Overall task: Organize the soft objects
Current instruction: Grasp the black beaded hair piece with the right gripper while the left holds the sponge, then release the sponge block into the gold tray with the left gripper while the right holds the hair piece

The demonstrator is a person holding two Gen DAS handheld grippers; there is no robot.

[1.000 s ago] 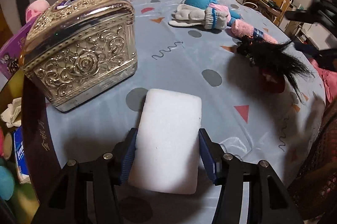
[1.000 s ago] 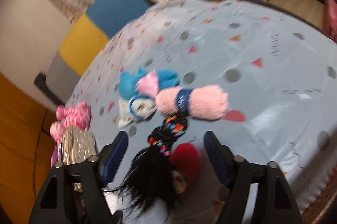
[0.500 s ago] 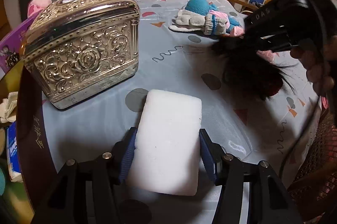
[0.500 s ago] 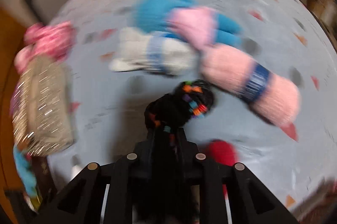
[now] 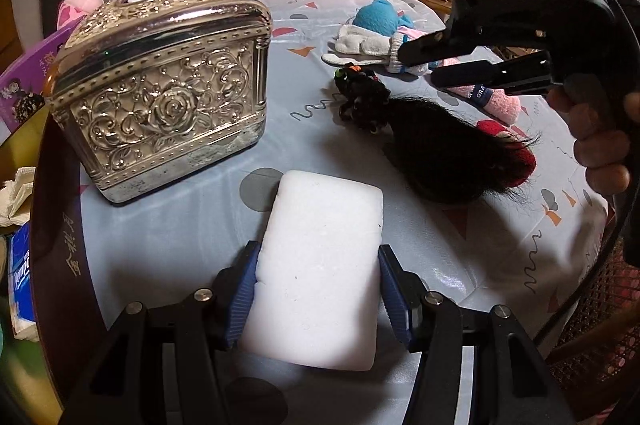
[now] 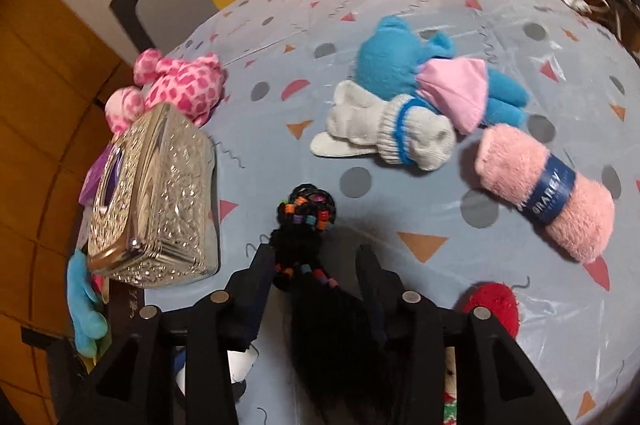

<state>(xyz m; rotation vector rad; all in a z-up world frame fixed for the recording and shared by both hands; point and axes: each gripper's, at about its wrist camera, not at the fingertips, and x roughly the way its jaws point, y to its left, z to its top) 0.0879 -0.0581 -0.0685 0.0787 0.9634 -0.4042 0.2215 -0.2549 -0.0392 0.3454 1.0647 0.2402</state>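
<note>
Since the earlier frame the black hairpiece has shifted leftward across the table, from the right edge toward the middle, and the right gripper has come in over it; a moment ago its jaws were pinched tight on the hair, and now they are opening. The left gripper has barely stirred.

The left gripper holds the white sponge block at a middling spread, its blue pads pressed against the block's two long sides, just near of the ornate silver box.

In the right wrist view the hairpiece lies on the tablecloth, its long axis running straight along the gripper's line: the beaded bun end is on the far side, past the fingertips, and the loose black tail trails back toward the camera. The strand sits between the jaws, closer to the left finger, but whether it touches a pad cannot be told; it looks released.

The right hand is clearly the nearer one to the hairpiece. Beyond it, further right and far, lie the white glove, the blue plush and the pink rolled towel, well apart from the box. Any next pick among those would likely fall to the right hand, reaching far and right.
</note>
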